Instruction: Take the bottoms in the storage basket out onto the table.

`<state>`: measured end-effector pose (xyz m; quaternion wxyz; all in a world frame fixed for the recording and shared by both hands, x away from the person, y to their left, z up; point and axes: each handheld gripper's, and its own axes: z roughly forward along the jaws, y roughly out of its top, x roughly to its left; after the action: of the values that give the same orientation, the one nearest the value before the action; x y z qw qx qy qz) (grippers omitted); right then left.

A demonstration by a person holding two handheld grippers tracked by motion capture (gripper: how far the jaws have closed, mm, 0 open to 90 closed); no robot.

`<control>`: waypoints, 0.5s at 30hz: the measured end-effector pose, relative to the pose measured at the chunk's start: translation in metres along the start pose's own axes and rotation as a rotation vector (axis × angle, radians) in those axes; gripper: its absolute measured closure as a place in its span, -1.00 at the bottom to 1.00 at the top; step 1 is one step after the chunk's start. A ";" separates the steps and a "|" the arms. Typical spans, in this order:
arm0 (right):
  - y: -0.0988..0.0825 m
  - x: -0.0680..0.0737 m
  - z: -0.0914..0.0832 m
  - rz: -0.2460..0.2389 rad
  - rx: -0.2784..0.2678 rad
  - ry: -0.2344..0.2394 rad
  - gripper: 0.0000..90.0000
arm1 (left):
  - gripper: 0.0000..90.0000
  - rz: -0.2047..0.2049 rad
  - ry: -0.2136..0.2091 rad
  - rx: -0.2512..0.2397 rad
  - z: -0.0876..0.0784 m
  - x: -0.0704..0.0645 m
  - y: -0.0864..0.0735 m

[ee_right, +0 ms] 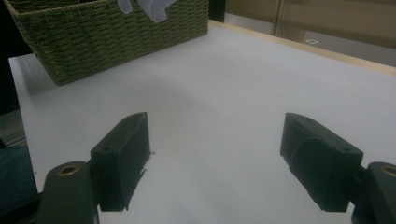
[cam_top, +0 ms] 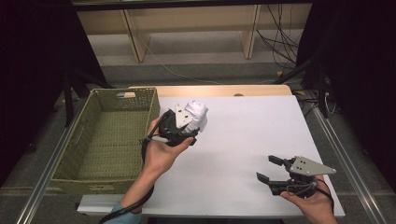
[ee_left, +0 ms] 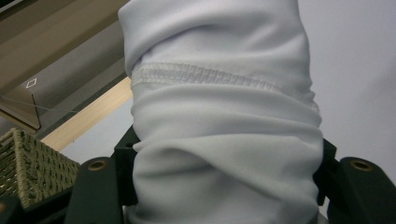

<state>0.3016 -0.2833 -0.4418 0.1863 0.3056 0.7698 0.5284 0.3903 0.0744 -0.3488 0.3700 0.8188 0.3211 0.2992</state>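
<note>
Near right, the right gripper (cam_top: 267,168) rests low over the worktop (cam_top: 252,130), jaws spread and empty. The left gripper (cam_top: 189,122) pinches a bunched white cloth (ee_left: 224,116), lifted just right of the basket (cam_top: 81,154). Probable step: carrying the cloth; next, move left over the basket and release. No legible writing.

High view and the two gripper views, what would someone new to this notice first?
Most striking is the bunched white cloth clamped in the left tongs, held up beside the green woven basket at the table's left edge. Close up, the folded fabric with a stitched hem sits squeezed between the black jaws. At the lower right, the right tongs hang open over the bare white table.
</note>
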 end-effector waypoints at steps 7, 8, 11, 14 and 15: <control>0.000 -0.001 0.001 0.005 -0.005 0.001 -0.44 | -0.20 0.018 -0.010 0.007 0.006 -0.004 0.004; 0.000 -0.001 0.000 0.006 -0.003 0.000 -0.44 | -0.20 0.021 -0.009 0.005 0.007 -0.005 0.005; -0.001 -0.001 0.000 0.010 -0.008 0.001 -0.44 | -0.20 0.024 -0.014 0.005 0.010 -0.006 0.006; -0.001 -0.002 0.000 0.013 -0.008 0.002 -0.44 | -0.20 0.027 -0.019 0.007 0.012 -0.008 0.007; -0.001 -0.002 0.000 0.012 -0.007 0.000 -0.44 | -0.20 0.027 -0.021 0.007 0.013 -0.009 0.008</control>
<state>0.3026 -0.2850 -0.4424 0.1841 0.3093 0.7663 0.5321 0.3969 0.0582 -0.3520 0.3664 0.8275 0.3073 0.2944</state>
